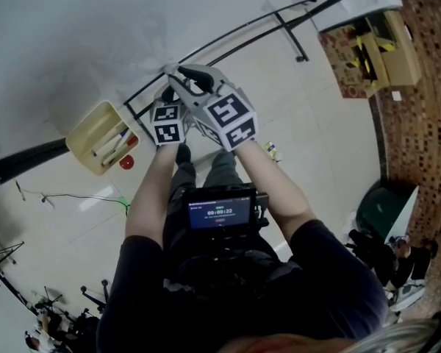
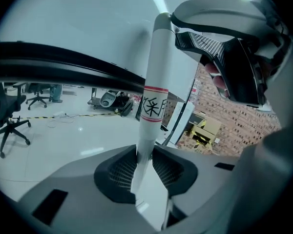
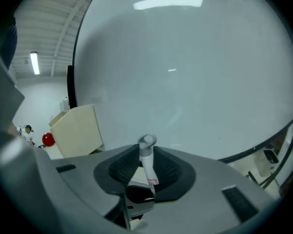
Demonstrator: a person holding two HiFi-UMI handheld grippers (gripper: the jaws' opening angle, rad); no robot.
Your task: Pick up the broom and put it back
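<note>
The broom shows only as its white handle (image 2: 154,82), which bears a red band and black characters. In the left gripper view it stands nearly upright between the pads of my left gripper (image 2: 145,165), which is shut on it. The handle rises to my right gripper (image 2: 175,21) just above. In the right gripper view the handle's rounded top end (image 3: 147,149) sits between the pads of my right gripper (image 3: 146,168), which is shut on it. In the head view both grippers (image 1: 178,76) are held close together against a white wall. The broom head is hidden.
A beige box (image 1: 103,137) with pens and a red ball (image 1: 126,162) hangs to the left. A black rail (image 1: 235,31) runs along the wall. A brick wall (image 1: 426,123), a cardboard box (image 1: 386,50) and a dark bin (image 1: 378,208) stand to the right. Office chairs (image 2: 10,126) stand far off.
</note>
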